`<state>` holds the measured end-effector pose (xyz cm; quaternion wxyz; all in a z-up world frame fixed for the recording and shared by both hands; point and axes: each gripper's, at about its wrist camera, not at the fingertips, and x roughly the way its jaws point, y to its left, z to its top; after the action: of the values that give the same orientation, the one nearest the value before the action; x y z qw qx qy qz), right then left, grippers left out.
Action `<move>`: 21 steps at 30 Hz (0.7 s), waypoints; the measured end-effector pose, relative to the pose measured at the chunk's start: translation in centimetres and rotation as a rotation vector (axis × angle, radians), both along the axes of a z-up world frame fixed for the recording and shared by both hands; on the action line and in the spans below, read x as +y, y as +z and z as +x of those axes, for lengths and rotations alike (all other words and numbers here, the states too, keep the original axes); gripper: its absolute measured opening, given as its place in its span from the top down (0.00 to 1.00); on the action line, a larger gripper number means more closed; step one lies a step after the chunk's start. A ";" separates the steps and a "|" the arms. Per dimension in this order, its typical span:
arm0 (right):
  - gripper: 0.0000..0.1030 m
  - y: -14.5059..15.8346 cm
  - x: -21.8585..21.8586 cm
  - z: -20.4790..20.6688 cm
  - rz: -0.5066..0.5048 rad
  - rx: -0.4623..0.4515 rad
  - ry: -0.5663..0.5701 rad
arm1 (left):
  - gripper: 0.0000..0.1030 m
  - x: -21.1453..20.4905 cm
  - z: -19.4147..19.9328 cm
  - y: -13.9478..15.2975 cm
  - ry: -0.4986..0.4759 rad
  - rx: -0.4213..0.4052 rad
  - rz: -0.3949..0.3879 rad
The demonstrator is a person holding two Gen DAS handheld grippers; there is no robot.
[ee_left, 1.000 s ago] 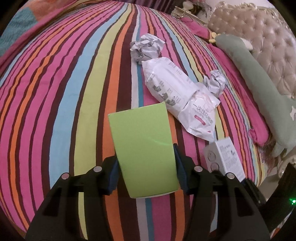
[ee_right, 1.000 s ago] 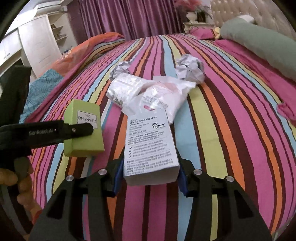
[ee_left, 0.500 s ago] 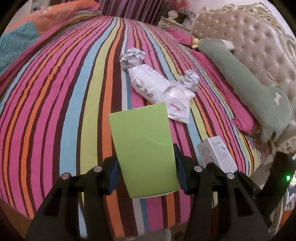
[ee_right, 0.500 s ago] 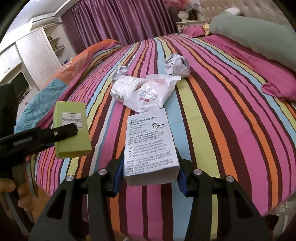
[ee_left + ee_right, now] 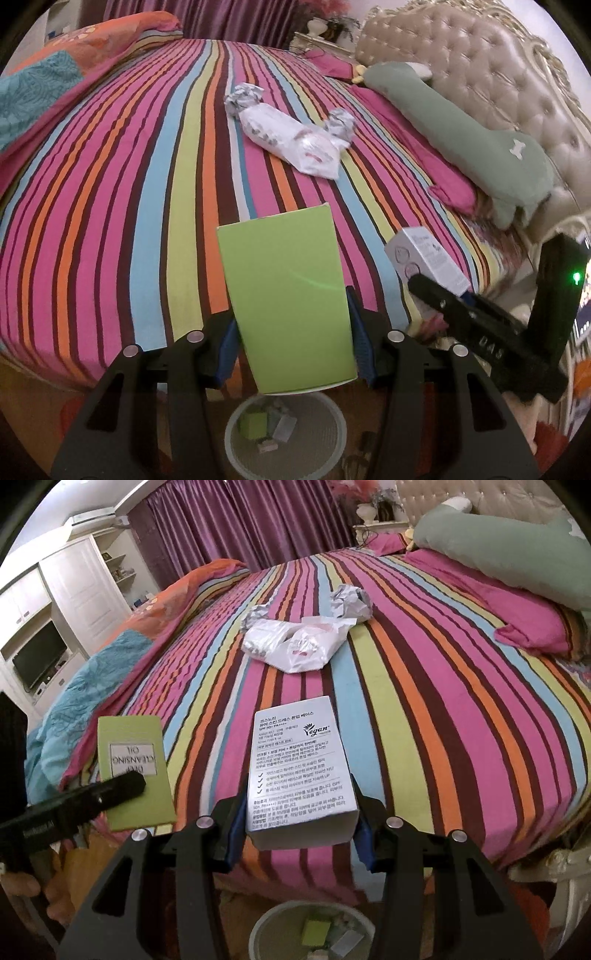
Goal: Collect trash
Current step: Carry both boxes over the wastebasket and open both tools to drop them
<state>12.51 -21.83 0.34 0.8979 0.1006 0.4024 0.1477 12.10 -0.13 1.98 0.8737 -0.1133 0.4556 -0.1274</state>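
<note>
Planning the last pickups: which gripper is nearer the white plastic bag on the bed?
Cannot tell. The left gripper with the green box and the right gripper with its white box both hang off the bed's edge, short of the white plastic bag.

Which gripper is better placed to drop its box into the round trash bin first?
Left, marginally. The left gripper holds the lime green carton directly over the round white trash bin. The right gripper, holding the silver printed box, also has the bin below, but slightly off-centre.
</note>
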 end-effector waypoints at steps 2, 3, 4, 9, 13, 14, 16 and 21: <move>0.56 0.2 0.1 -1.0 -0.004 -0.001 0.008 | 0.51 -0.1 -1.6 -0.1 -0.016 0.004 -0.002; 0.56 0.2 0.1 -1.5 -0.006 0.001 0.010 | 0.51 -0.2 -2.2 -0.2 -0.023 0.006 -0.001; 0.56 0.2 0.1 -2.0 -0.010 0.004 0.015 | 0.51 -0.3 -2.9 -0.3 -0.033 0.009 0.000; 0.56 -0.4 0.0 -4.2 -0.009 0.031 0.025 | 0.51 -0.7 -6.2 -1.7 -0.061 0.042 0.009; 0.56 -1.5 0.2 -6.2 -0.041 0.068 0.037 | 0.51 -1.3 -8.2 -3.7 -0.085 0.097 0.032; 0.56 -1.9 0.2 -6.6 -0.051 0.079 0.039 | 0.51 -1.4 -8.5 -4.2 -0.093 0.110 0.039; 0.56 -2.7 0.2 -7.2 -0.059 0.103 0.041 | 0.51 -1.9 -9.4 -5.5 -0.108 0.140 0.058; 0.56 -5.8 0.2 -8.3 -0.067 0.209 0.041 | 0.51 -2.9 -10.3 -8.9 -0.144 0.224 0.087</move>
<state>4.25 -21.61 -5.51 0.8508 0.0774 0.5003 0.1411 1.77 -2.99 -6.89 0.8102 -0.0557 0.5622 -0.1562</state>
